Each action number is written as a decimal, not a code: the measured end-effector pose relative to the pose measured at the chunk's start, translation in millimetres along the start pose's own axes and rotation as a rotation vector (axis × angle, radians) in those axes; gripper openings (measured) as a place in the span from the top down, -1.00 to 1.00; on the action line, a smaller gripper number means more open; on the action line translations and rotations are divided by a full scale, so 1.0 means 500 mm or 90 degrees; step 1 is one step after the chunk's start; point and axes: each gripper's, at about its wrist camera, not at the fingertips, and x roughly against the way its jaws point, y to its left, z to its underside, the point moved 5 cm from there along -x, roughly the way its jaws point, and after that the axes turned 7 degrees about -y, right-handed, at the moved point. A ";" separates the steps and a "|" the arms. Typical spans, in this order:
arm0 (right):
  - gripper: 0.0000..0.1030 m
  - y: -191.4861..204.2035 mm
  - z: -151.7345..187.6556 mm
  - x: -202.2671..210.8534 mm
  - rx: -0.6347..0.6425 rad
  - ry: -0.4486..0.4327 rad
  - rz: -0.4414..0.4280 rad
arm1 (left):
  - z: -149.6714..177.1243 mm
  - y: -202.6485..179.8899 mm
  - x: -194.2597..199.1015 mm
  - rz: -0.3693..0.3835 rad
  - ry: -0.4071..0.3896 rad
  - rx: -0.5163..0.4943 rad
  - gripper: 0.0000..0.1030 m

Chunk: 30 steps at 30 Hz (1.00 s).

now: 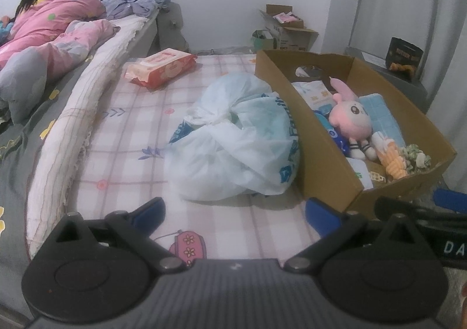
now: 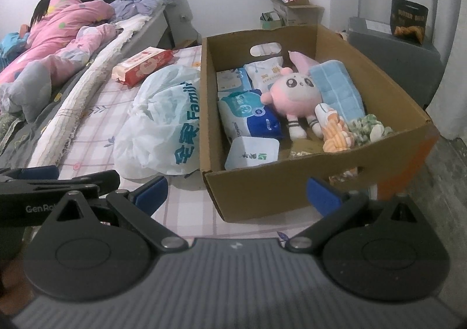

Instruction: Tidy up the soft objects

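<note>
1. I see a bed with a pink checked sheet (image 1: 128,159); on it sits an open cardboard box (image 2: 292,188) already holding soft things: a pink plush rabbit (image 2: 293,92), a blue towel (image 2: 338,86), several tissue packs and an orange-and-white knitted toy (image 2: 335,136).
2. Still outside the box are a crumpled white plastic bag (image 1: 233,142), touching the box's left wall, and a red tissue pack (image 1: 162,67) farther back on the sheet, well apart from the bag.
3. My left hand-held gripper (image 1: 235,215) points straight at the bag, which lies just ahead and slightly right of centre; its blue fingers (image 1: 151,210) are spread wide with nothing between them.
4. My right hand-held gripper (image 2: 236,193) faces the box's near wall; its jaws are likewise wide apart and empty; the bag lies to its left.
5. I judge the left one nearer the bag and the likelier to take it; the bag's bulk runs from near left to far right along the box wall.
6. Both are held low and level, side by side, near the sheet; a person in pink lies on the adjoining bed at far left.
</note>
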 end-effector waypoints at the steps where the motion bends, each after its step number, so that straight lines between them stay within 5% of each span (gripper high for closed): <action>1: -0.98 -0.001 0.000 -0.001 -0.002 0.001 0.001 | 0.001 0.000 0.000 0.000 0.001 0.000 -0.99; 30: -0.98 -0.018 0.018 -0.015 -0.026 0.025 0.005 | 0.010 -0.013 -0.014 0.000 0.025 -0.010 -0.99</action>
